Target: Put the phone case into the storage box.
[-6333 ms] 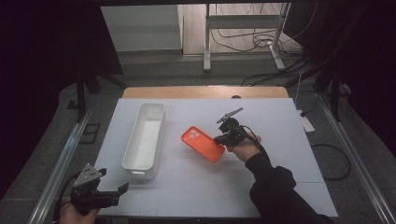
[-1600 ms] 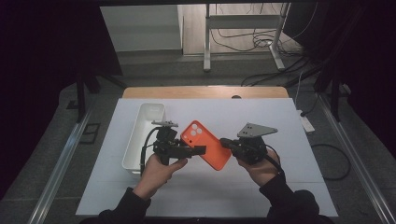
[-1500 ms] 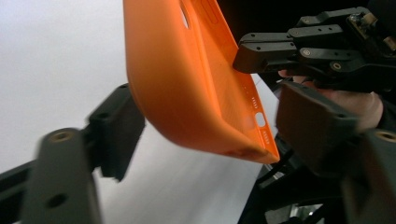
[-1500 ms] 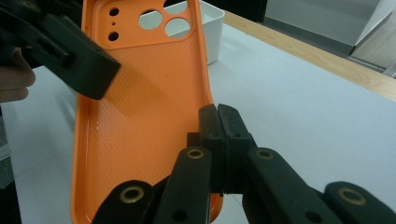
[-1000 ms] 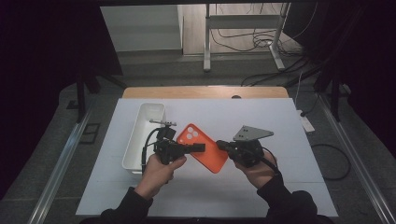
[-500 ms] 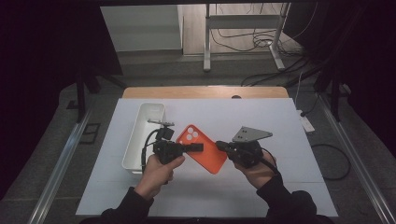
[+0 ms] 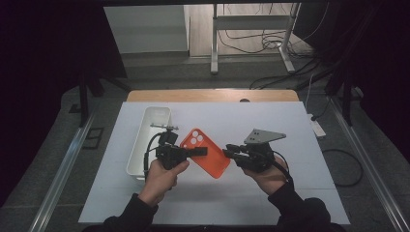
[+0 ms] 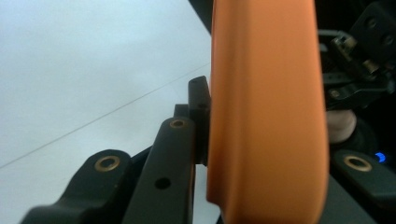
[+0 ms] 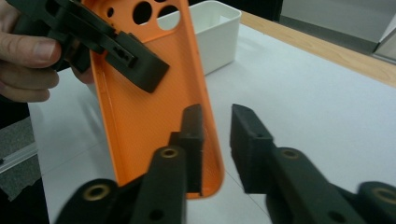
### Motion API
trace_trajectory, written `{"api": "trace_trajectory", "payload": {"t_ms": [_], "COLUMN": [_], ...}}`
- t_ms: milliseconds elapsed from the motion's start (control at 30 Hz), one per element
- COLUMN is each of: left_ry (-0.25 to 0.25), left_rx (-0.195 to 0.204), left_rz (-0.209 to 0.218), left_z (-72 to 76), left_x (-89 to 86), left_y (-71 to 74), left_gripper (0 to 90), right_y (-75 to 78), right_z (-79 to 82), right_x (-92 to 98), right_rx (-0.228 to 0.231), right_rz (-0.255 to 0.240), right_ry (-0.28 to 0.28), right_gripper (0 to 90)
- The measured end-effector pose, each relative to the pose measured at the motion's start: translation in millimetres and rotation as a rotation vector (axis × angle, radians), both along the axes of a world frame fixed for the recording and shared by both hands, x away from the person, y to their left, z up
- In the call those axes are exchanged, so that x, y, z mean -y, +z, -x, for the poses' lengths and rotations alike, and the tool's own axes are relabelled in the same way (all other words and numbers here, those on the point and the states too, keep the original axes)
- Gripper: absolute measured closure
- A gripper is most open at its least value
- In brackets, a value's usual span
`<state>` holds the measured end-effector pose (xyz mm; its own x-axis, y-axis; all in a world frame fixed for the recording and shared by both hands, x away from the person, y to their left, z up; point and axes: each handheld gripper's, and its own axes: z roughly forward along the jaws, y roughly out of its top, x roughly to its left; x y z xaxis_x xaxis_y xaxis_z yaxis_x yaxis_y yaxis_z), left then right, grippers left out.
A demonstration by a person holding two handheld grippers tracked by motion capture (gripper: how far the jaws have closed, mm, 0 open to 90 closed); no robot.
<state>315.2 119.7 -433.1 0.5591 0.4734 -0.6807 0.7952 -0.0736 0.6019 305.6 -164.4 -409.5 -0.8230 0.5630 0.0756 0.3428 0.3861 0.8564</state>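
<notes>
Orange phone case (image 7: pixel 205 153) sits clamped in my left gripper (image 7: pixel 197 152). My right gripper (image 7: pixel 227 152), just opening, stands narrowly parted around the case's right edge, pads off it.

Tabletop (image 7: pixel 300 193) seen from the high view: a white, matte sheet covers nearly the whole working surface, leaving a narrow strip of bare wood (image 7: pixel 212 95) exposed along the far edge. A white, oblong, open-topped bin (image 7: pixel 145 145) stands directly on the sheet in its left half, long axis running from the near side toward the far side and well inside the left border; the right gripper view shows the same bin's rounded corner and rim resting flat on the white surface, with the wooden strip beyond it.
</notes>
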Motion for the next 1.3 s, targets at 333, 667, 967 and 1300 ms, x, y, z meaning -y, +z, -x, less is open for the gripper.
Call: {"api": "trace_trajectory", "payload": {"t_ms": [333, 667, 967, 1300], "left_ry": [-0.020, -0.064, -0.119, -0.214], "left_rx": [0.027, 0.061, 0.105, 0.141], "left_rz": [-0.071, -0.089, -0.096, -0.093], "left_z": [-0.8, 0.0, 2.2, 3.7], "left_x": [-9.1, -15.8, -12.4, -5.7], "left_y": [-2.8, -5.4, -4.2, -4.1], "left_gripper": [83.8, 83.8, 83.5, 83.4], "right_y": [-3.3, -8.1, -15.8, -24.1], "right_z": [-4.9, -3.7, -4.9, -5.5], "right_x": [8.4, 12.7, 15.3, 12.7], "right_rx": [-0.077, -0.162, -0.167, -0.183], "right_rz": [0.024, 0.011, 0.012, 0.002], "right_ry": [0.010, 0.053, 0.086, 0.144], "right_gripper": [42.1, 21.8, 0.0, 0.0]}}
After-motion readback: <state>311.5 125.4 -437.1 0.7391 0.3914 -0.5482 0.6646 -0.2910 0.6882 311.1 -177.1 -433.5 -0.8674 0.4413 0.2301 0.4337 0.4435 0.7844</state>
